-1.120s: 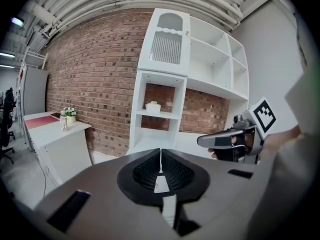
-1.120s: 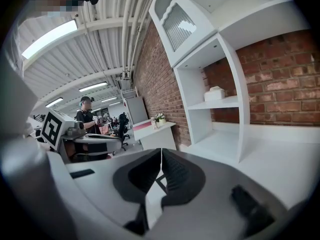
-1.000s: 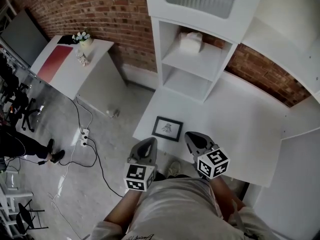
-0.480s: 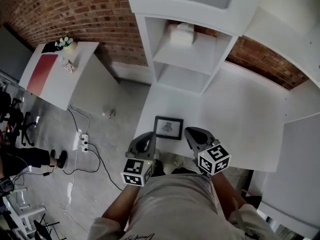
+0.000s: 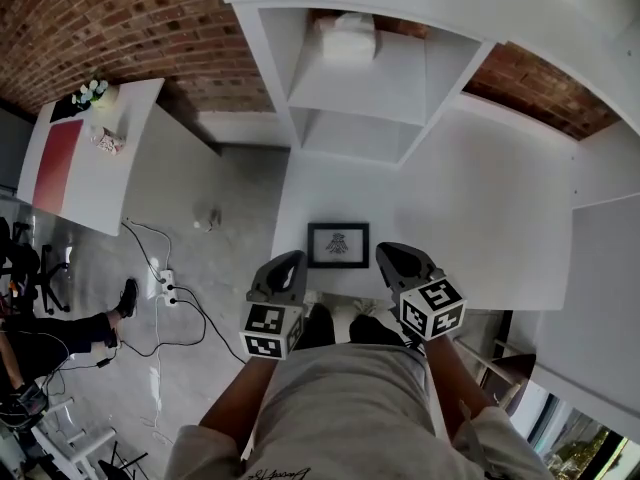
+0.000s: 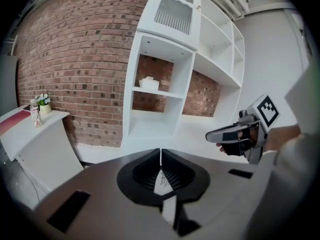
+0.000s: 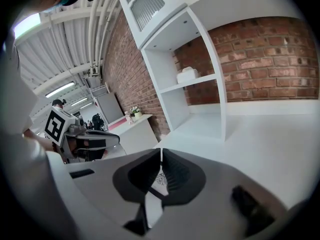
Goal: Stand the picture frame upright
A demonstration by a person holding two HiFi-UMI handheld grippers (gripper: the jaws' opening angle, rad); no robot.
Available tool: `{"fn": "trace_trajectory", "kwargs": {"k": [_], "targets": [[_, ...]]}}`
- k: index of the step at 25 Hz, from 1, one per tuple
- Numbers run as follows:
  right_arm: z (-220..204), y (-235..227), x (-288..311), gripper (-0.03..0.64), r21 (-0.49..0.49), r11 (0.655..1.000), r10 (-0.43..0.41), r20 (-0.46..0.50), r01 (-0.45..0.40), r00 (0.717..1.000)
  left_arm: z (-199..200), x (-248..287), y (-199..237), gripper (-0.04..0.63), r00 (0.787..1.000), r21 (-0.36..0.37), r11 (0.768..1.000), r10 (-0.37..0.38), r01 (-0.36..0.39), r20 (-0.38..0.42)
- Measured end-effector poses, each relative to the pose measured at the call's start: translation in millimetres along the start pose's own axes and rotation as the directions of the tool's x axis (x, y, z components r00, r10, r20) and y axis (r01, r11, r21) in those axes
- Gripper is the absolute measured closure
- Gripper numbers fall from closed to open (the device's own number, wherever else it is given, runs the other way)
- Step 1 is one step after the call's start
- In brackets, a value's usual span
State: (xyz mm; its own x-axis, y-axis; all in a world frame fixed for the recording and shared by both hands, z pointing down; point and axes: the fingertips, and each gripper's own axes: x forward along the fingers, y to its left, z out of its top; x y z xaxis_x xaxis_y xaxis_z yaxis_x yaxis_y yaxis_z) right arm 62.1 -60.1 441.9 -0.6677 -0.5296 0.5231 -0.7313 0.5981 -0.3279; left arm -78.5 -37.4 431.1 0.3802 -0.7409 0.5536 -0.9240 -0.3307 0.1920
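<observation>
Here, the small black-edged rectangular picture frame (image 5: pixel 338 245), holding a pale line drawing, lies flat and face up on the white smooth worktop (image 5: pixel 480 218), close to its front edge. The grey left gripper (image 5: pixel 289 260) and the grey right gripper (image 5: pixel 391 254) hang just beside the frame's near corners, one at each side, and neither appears to touch it. In the left gripper view the dark ribbed fingers (image 6: pixel 144 170) meet at their tips with nothing held. The right gripper view shows its fingers (image 7: pixel 176 176) closed and empty in the same way.

Likely hazards:
- Closed fingers cannot take the frame's rim, so pressing down with them would only nudge it.
- A flat frame on a slick surface probably slides when pushed, and a push toward the person could send it over the front edge to the floor.
- Raised by one edge alone, it may pivot and slap back down.
- No view shows the frame's back, so whether it has a prop cannot be told. Released upright without support, it would probably topple.
</observation>
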Motion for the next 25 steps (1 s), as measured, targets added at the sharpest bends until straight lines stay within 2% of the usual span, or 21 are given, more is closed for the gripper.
{"fn": "trace_trajectory", "kwargs": {"k": [18, 25], "targets": [[-63.6, -41.7, 56.6, 0.586, 0.044, 0.995, -0.077, -0.144, 0.084, 0.987, -71.2, 72.4, 33.3, 0.574, 0.98, -0.029, 0.999, -0.027, 0.022, -0.196], [-94.4, -56.5, 77.2, 0.584, 0.041, 0.991, -0.116, -0.213, 0.128, 0.97, -104.3, 92.1, 38.0, 0.508, 0.955, -0.094, 0.995, -0.062, 0.036, -0.289]]}}
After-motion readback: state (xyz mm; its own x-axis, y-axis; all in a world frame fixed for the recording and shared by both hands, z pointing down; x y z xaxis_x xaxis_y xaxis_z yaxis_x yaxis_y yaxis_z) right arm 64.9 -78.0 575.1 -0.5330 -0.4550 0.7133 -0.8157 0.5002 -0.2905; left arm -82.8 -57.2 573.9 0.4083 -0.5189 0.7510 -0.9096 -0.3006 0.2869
